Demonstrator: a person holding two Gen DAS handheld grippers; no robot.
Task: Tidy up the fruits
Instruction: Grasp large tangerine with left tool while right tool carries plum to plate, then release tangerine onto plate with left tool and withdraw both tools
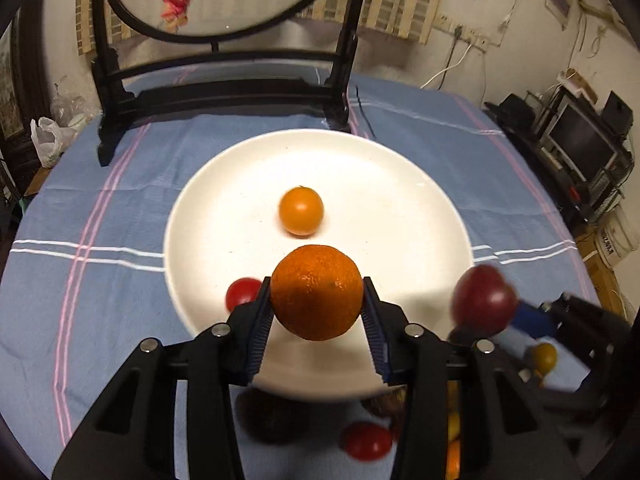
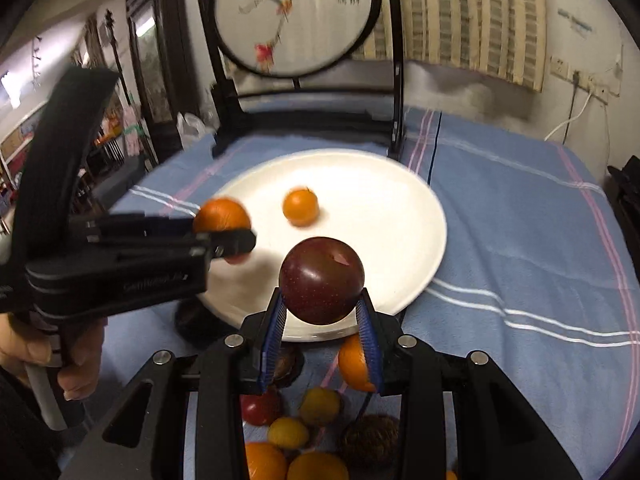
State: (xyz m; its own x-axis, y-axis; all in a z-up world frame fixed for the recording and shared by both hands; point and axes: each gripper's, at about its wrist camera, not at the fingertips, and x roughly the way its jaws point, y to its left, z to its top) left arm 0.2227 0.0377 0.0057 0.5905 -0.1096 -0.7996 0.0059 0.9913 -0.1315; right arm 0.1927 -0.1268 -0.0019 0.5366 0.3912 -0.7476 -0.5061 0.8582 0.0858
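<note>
Both tools carry fruit toward the white plate (image 1: pixel 420 216), and the coming move turns on where each load hangs over it. The left gripper (image 1: pixel 316 300) has its jaws clamped on an orange (image 1: pixel 316 292), gripped at 9 and 3 o'clock on its sides, and it hangs over the near part of the plate, at 6 o'clock from the small orange fruit (image 1: pixel 301 211) already lying near the plate's middle. The right gripper (image 2: pixel 322 304) has its jaws clamped on a dark red plum (image 2: pixel 322 280), held above the plate's near rim in the right wrist view. The orange is round, so no axis matters for release.

Judging from this, the left load is further in over the plate and could go down first, at 6 o'clock of the small fruit. A red tomato (image 1: pixel 242 294) sits at 9 o'clock of the left jaws, at the plate's near rim, and may be struck. More loose fruit (image 2: pixel 304 436) lies on the surface's blue cloth (image 2: pixel 520 240) below the right tool. A framed round screen (image 1: pixel 224 76) stands at 12 o'clock, well apart.
</note>
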